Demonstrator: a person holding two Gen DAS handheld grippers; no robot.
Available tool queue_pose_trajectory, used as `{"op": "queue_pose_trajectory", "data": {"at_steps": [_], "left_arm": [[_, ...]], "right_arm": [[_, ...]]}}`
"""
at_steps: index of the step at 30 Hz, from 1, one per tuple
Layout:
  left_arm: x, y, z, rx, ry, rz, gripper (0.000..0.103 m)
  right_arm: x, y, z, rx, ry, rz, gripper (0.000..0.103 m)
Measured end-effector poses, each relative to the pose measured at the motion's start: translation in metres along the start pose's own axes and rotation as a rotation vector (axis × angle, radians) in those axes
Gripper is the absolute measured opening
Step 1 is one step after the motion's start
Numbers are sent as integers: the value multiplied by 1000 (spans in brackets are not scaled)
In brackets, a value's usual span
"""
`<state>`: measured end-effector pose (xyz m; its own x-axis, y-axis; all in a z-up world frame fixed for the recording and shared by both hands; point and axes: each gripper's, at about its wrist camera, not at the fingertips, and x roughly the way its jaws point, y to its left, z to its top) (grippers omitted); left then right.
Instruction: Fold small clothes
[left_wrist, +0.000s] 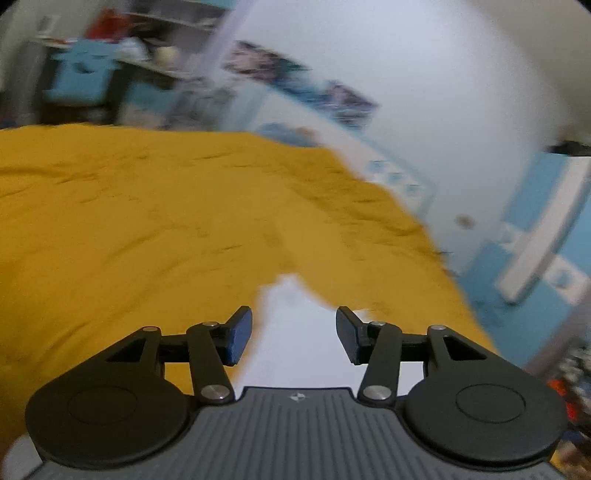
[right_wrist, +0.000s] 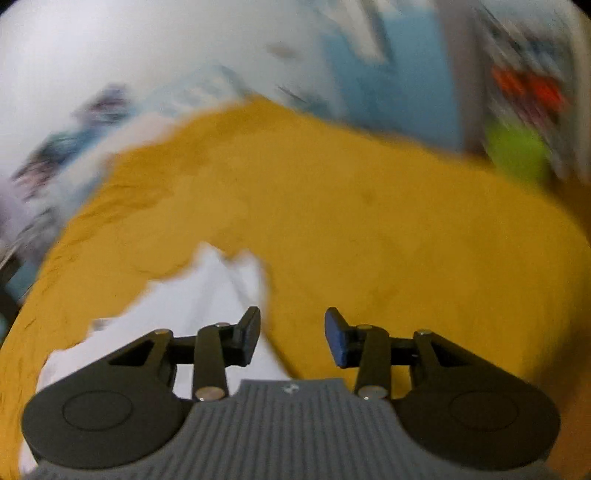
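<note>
Fingers on both grippers are apart with nothing pinched between them. Starting on the left: the left gripper (left_wrist: 294, 334) has its jaws spread fairly wide, hovering over the white garment (left_wrist: 295, 332), which fills the gap between the blue pads and runs back under the tool. Cloth sits on the mustard-yellow bedspread (left_wrist: 147, 221), toward the near edge and closer to the bed's right-hand edge in that view. Past that edge it's just a blurry white wall and blue furniture.

Moving over, the right gripper (right_wrist: 292, 336) is parted too, a bit narrower, and the gap shows bare yellow spread. From here the garment (right_wrist: 207, 295) lies off to the left, beside and under the left finger, with a raised crease running along it. Can't tell if any pad actually touches it.

Handling-wise I'd guess it's thin, light and floppy, zero stiffness, so it'll sag and drag if lifted by one point. Probably slides easily on the spread too. Best bet looks like pinching two corners or the hem edge, one per gripper, rather than grabbing the middle
</note>
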<state>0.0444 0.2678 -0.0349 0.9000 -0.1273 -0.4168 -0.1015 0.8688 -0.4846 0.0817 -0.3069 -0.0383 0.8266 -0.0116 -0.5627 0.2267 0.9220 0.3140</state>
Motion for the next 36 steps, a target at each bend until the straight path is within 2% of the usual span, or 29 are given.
{"op": "queue_pose_trajectory", "data": {"at_steps": [1, 2, 3, 4, 6, 10, 13, 15, 17, 20, 26, 29, 32, 34, 36], "left_arm": [[7, -9, 3, 15, 6, -35, 53], [16, -19, 4, 35, 9, -55, 48], [25, -29, 4, 55, 17, -56, 36], [36, -38, 2, 81, 32, -55, 25], [64, -55, -6, 156, 85, -46, 18], [112, -60, -28, 227, 180, 38, 16], [137, -50, -39, 230, 228, 124, 16], [139, -43, -54, 207, 255, 166, 15], [135, -29, -59, 169, 243, 144, 15], [125, -26, -64, 200, 214, 129, 17], [127, -26, -66, 201, 195, 126, 17], [138, -27, -65, 222, 188, 135, 17], [139, -29, -67, 243, 177, 141, 17], [138, -31, -69, 262, 167, 143, 17], [138, -32, -70, 275, 163, 146, 17]], "right_arm": [[-2, 13, 1, -51, -31, 51, 10], [-2, 30, 1, -100, -55, 101, 2], [0, 44, 0, -139, -66, 140, 0], [5, 61, -3, -178, -67, 183, 0], [19, 92, -11, -241, -42, 259, 0], [56, 162, -41, -404, 29, 380, 0], [78, 200, -71, -521, 64, 420, 0], [88, 214, -92, -597, 60, 394, 0], [100, 213, -107, -663, 79, 378, 0], [114, 195, -123, -710, 107, 319, 0], [121, 154, -119, -678, -8, 135, 0], [126, 126, -104, -613, -33, 28, 0], [123, 99, -89, -541, -36, 2, 0], [115, 83, -85, -512, -126, -159, 0], [111, 59, -74, -396, -137, -228, 0]]}}
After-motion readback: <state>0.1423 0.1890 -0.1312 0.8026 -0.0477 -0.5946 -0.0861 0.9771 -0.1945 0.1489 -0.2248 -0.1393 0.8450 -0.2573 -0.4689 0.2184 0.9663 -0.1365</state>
